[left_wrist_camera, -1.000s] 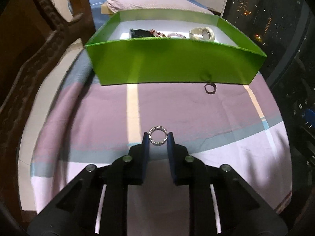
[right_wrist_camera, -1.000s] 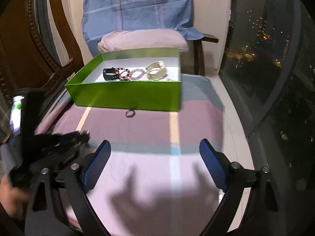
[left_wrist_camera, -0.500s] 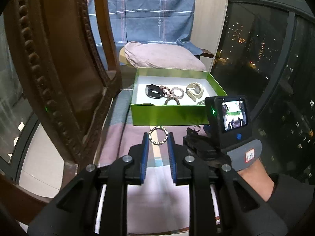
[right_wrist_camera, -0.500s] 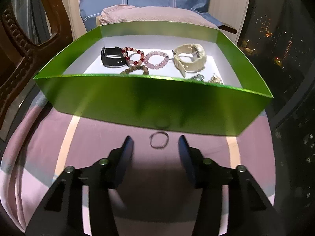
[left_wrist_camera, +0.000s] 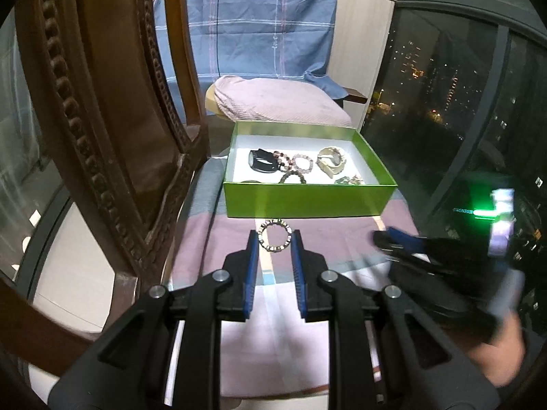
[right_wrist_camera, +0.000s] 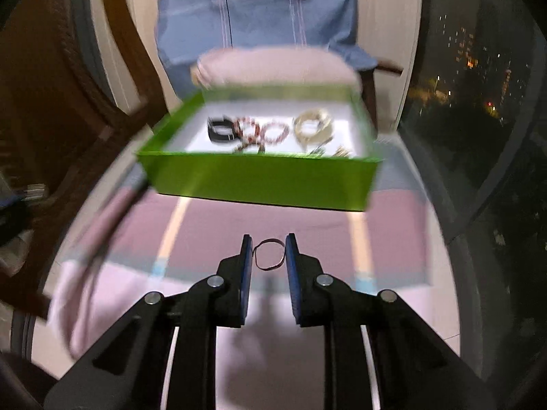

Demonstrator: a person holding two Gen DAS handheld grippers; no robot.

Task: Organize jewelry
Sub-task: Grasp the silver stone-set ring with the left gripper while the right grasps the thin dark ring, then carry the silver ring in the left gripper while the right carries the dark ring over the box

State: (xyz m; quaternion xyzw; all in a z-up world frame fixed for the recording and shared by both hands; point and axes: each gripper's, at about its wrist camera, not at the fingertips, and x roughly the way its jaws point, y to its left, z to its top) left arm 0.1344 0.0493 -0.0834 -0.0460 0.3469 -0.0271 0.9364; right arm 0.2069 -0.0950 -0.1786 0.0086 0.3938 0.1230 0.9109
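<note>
A cloth [left_wrist_camera: 307,324] striped in mauve, pale pink and grey-blue, with thin cream lines, covers the surface [right_wrist_camera: 307,358]. A green box [left_wrist_camera: 307,200] sits directly on it toward the far end, open at the top, one long wall facing the cameras. In the right wrist view the box [right_wrist_camera: 263,181] is blurred. Past its far wall a pink pillow [left_wrist_camera: 277,102] lies at the cloth's end.

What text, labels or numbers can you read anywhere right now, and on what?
None legible.
Blue checked cloth: a small stitched mark, too small to read.
Glowing screen at the right edge: motion-blurred, unreadable.
Green box: no print visible on its walls.
</note>
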